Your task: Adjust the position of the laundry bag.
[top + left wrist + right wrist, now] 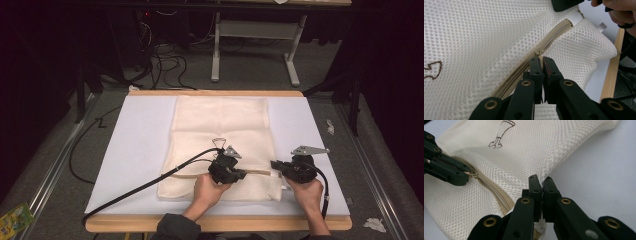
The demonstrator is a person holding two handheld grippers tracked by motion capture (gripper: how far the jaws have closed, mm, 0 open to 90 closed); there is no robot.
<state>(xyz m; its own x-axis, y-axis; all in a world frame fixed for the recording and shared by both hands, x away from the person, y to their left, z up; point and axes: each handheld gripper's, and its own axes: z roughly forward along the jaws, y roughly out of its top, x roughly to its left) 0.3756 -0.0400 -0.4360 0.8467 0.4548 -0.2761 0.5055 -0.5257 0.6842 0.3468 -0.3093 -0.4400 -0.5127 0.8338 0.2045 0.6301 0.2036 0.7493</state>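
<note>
Overhead, a cream mesh laundry bag (220,145) lies flat on the white table cover (137,150), both grippers at its near edge. Seen from the left gripper (540,60), its jaws are clamped on the zipper pull (539,53). From the right gripper (540,181), its jaws pinch the bag's mesh edge.

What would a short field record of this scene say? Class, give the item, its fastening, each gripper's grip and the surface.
Item: cream mesh bag, lying flat
Fastening: beige zipper along its near edge
Left gripper: shut on the zipper pull
Right gripper: shut on the bag's mesh edge
Surface: white mat on a wooden table
</note>
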